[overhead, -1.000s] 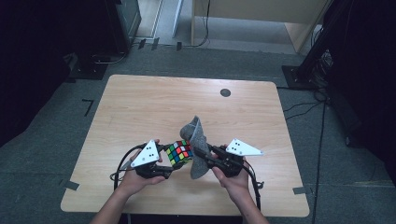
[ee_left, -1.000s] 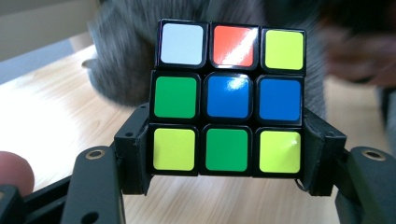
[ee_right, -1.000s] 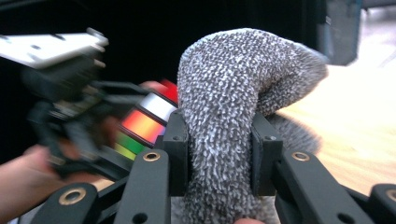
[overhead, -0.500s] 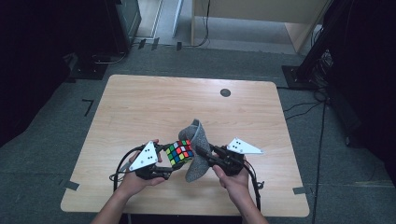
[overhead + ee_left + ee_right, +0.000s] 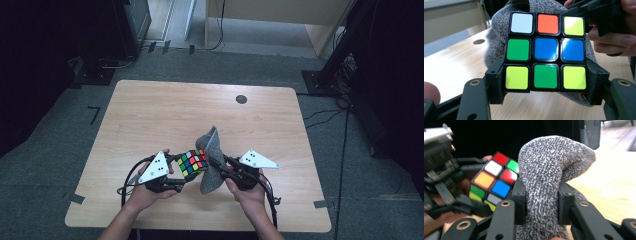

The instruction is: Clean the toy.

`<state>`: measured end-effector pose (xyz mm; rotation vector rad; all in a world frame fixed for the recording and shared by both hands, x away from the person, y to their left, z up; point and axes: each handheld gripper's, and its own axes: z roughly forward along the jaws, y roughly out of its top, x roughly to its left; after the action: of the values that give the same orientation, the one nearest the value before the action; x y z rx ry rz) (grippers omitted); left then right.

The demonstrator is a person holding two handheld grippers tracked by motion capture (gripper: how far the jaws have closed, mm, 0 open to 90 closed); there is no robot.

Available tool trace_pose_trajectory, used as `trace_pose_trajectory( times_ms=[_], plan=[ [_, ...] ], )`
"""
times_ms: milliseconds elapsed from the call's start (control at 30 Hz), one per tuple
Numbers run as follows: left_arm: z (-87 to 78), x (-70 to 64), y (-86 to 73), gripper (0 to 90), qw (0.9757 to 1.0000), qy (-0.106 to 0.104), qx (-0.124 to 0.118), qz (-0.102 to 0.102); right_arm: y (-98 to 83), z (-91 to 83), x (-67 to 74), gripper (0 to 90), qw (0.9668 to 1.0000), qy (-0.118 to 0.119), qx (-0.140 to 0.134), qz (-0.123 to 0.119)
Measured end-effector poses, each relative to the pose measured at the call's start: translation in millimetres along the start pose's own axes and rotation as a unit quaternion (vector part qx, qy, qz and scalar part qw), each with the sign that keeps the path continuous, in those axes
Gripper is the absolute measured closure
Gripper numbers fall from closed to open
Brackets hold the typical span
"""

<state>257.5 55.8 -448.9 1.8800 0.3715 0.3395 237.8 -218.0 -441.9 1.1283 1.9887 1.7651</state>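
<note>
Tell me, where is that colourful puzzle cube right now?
The puzzle cube is near the table's front edge in the high view, clamped in the left gripper. A grey knitted cloth, held by the right gripper, touches its right side.

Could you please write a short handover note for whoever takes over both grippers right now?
Left gripper: shut on the cube, held above the table.
Right gripper: shut on the grey cloth, pressed to the cube's side.
Done: both things gripped and brought together near the front edge.
Left: probably wiping or wrapping the cube; most of it is uncovered.
</note>
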Motion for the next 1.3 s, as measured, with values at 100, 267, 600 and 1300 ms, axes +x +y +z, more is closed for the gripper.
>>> trace_pose_trajectory(
  times_ms=[100, 267, 600, 1300],
  plan=[
    [3.3, -0.3, -2.6, 34.2, 1.0, 0.0, 0.007, -0.005, 4.3, 1.1, 11.9, 68.3, 0.9998, 0.013, -0.004, -0.017],
    [1.9, -3.0, 0.1, 34.3, 1.0, -0.005, -0.001, 0.004, 8.5, -2.2, 19.2, 69.3, 0.9988, 0.032, -0.025, -0.026],
    [5.7, -2.6, -2.5, 34.3, 0.9998, -0.006, 0.018, 0.006, 8.3, -2.9, 25.9, 70.3, 0.9981, 0.033, -0.038, -0.037],
    [0.1, 4.4, -0.5, 34.3, 0.9993, -0.022, -0.007, -0.03, 1.9, -5.1, 6.8, 69.9, 0.9987, 0.009, -0.044, 0.022]
  ],
)
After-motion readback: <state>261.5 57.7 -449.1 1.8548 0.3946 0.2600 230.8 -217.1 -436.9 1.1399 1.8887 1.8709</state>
